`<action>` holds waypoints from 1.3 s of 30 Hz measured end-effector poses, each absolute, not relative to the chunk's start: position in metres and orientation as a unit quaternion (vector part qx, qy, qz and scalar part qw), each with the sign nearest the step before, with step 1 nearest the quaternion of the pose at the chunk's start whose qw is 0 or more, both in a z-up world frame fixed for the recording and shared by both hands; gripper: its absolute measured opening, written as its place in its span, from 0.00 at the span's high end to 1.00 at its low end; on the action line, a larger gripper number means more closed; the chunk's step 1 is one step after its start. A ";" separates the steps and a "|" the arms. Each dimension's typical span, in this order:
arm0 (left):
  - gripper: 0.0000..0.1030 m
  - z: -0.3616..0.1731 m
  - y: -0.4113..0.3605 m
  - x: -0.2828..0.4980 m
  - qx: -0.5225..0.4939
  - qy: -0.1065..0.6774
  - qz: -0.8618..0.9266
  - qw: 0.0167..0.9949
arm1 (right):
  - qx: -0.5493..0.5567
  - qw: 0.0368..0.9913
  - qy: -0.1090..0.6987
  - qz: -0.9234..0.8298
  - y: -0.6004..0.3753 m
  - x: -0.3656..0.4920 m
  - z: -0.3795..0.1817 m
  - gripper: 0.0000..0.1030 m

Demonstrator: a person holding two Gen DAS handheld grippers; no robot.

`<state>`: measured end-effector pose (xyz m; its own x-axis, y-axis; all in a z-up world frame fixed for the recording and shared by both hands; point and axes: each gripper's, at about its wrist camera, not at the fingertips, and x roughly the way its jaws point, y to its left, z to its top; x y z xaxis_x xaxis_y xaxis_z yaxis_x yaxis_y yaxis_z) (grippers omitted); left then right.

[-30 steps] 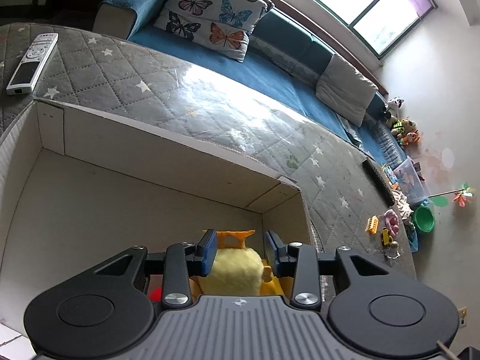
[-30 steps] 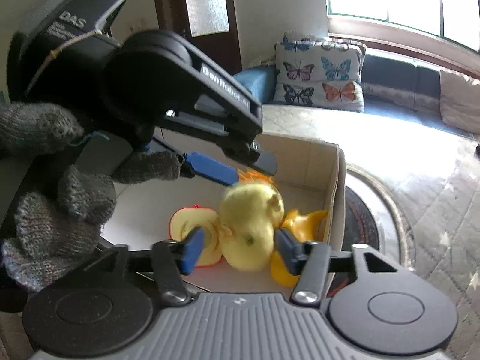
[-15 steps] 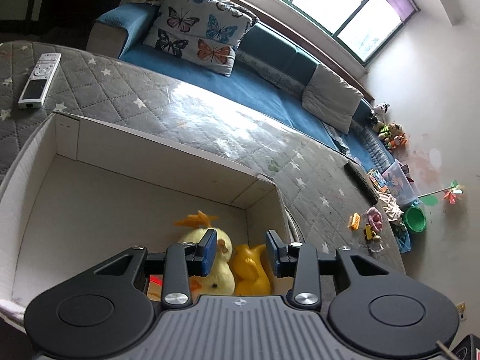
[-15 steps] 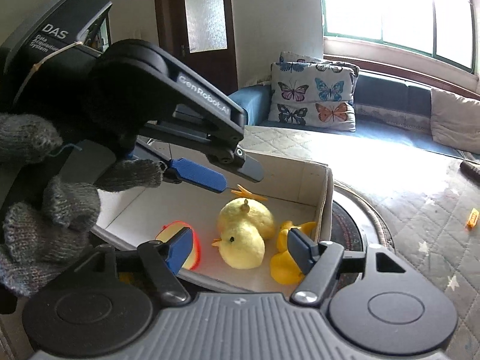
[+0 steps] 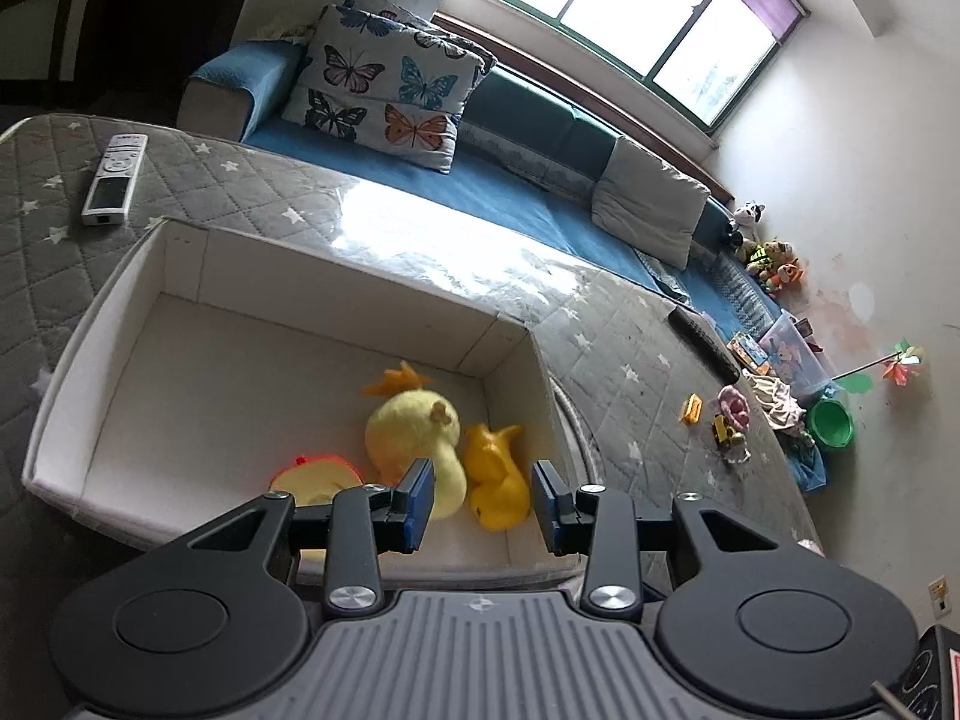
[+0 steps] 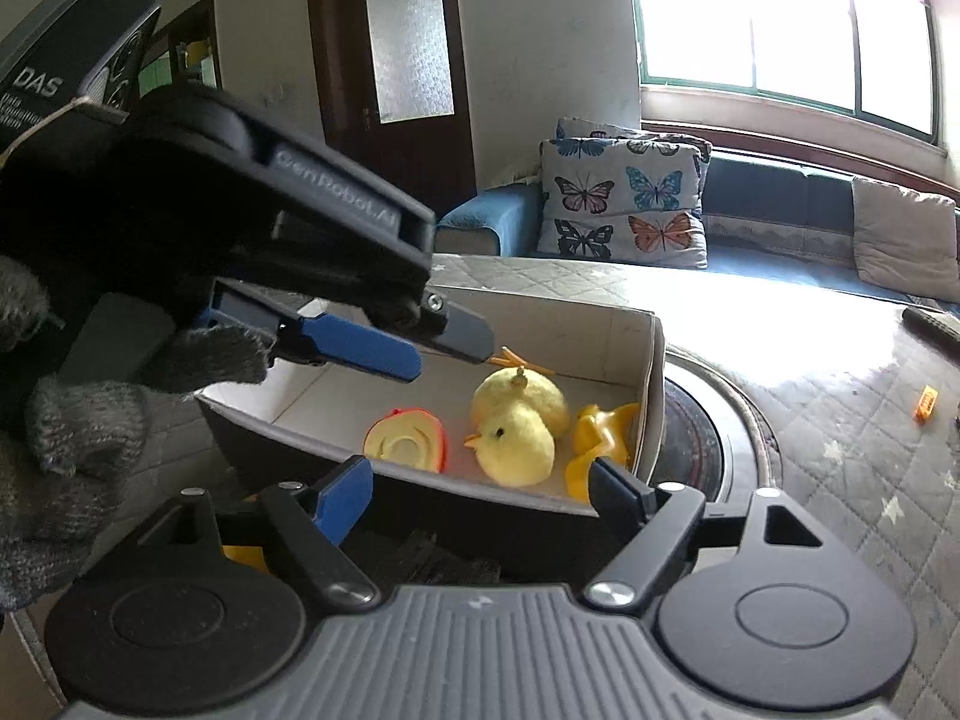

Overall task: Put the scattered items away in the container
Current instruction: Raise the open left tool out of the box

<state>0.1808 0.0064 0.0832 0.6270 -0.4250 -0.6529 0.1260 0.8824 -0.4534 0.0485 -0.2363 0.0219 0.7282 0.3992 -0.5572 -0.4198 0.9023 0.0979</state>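
Note:
A white cardboard box (image 5: 180, 252) sits on the grey quilted table; it also shows in the right wrist view (image 6: 651, 360). Inside lie a yellow plush chick (image 5: 414, 432) (image 6: 516, 426), a yellow plastic duck (image 5: 495, 474) (image 6: 600, 432) and a red-rimmed apple half (image 5: 312, 474) (image 6: 408, 441). My left gripper (image 5: 483, 504) is open and empty, above the box's near edge. My right gripper (image 6: 480, 495) is open wide and empty, just outside the box's near wall. The left gripper also shows in the right wrist view (image 6: 396, 336), over the box.
A white remote (image 5: 114, 177) lies on the table left of the box. A small orange brick (image 5: 693, 408) (image 6: 927, 402), a yellow toy truck (image 5: 723, 429) and a pink toy (image 5: 735, 405) lie at the table's far right. A black remote (image 5: 702, 342) lies near them. A blue sofa stands behind.
The plush chick was let go and now lies in the box. Both grippers have opened and pulled back up and away from the box.

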 end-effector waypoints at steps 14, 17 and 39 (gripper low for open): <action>0.62 0.072 0.007 0.131 -0.178 0.405 -0.153 0.884 | -0.010 0.930 0.297 0.217 -0.242 0.008 0.015 0.19; 0.62 0.068 0.008 0.125 -0.179 0.408 -0.151 0.882 | -0.006 0.929 0.300 0.215 -0.245 0.002 0.012 0.19; 0.62 0.035 0.010 0.089 -0.173 0.432 -0.131 0.875 | 0.003 0.921 0.330 0.205 -0.252 -0.034 -0.017 0.19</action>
